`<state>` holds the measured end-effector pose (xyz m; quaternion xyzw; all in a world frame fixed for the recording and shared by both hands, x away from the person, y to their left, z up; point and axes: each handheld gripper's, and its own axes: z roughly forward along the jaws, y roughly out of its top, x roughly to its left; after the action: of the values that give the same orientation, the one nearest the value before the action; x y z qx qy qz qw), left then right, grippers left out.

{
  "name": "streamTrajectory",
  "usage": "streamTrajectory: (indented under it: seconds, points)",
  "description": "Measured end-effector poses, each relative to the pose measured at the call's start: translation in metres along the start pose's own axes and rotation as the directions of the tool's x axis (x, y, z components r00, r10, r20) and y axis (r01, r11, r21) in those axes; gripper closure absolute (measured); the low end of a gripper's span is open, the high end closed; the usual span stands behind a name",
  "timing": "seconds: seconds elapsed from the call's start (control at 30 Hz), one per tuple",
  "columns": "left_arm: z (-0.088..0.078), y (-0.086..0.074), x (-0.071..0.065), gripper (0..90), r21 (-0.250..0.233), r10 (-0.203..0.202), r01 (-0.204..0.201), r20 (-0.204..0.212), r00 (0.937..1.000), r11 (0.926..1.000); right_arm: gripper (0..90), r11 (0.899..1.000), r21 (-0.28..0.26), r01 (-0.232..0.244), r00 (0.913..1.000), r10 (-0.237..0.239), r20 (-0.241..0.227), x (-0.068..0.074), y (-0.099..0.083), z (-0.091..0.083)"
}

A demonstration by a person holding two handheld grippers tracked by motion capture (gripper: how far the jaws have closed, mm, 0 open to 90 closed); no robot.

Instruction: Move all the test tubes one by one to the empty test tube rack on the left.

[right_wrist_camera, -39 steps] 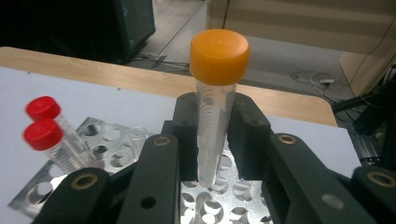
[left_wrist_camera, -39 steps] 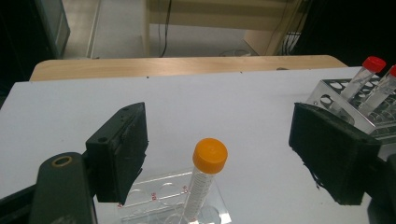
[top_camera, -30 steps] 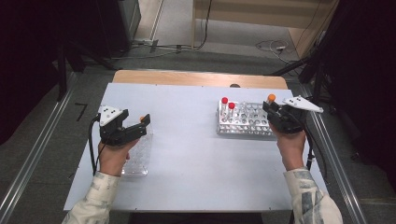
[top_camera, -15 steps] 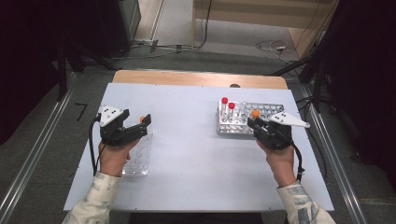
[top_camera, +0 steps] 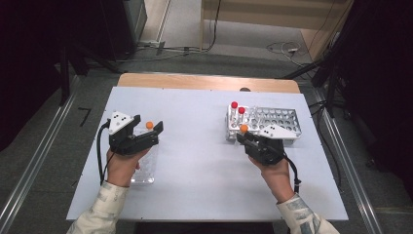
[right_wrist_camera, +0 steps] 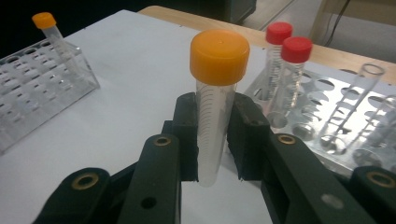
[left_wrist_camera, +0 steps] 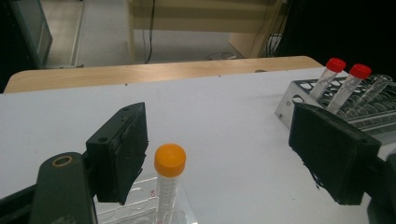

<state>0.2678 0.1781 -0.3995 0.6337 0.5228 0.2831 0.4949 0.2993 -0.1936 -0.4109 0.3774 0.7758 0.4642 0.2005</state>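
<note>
Nearest the person, the right gripper (top_camera: pixel 249 138) has its fingers (right_wrist_camera: pixel 187 140) clamped on an orange-capped tube (right_wrist_camera: pixel 215 100), which stands upright between the pads with its cap well above them and its rounded bottom hanging free over the white table (top_camera: pixel 199 161). In the high view this tube's cap sits just in front of the near left corner of the metal rack (top_camera: pixel 272 122). On the other side of the table, the left gripper (top_camera: pixel 146 136) hovers with its fingers (left_wrist_camera: pixel 119 151) wide apart, clamped on nothing. Between them, close to the left pad but not touching it, a second orange-capped tube (left_wrist_camera: pixel 168 182) stands in a clear plastic rack (top_camera: pixel 146 165) that lies under the left hand. Farther off, two red-capped tubes (top_camera: pixel 237 110) lean in the metal rack's left end, with a few uncapped clear tubes (right_wrist_camera: pixel 355 100) beside them. Beyond the white surface runs a wooden table edge (top_camera: pixel 204 82).
</note>
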Motion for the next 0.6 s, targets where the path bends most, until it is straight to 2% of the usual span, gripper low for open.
streamTrajectory:
  seconds: [0.1, 0.6]
  points:
    - [0.000, 0.000, -0.004, 20.0, 0.001, 0.009, -0.009, 0.013, 0.9999, 1.0000, 71.6, 1.000, 0.012, 0.008, 0.9995, -0.008, -0.030, 0.009, -0.004, 0.007]
    - [-0.001, 0.000, -0.023, 20.1, 0.013, 0.030, -0.031, 0.078, 0.9965, 0.9994, 71.6, 0.997, 0.050, 0.060, 0.9935, -0.055, -0.100, 0.037, -0.011, 0.026]
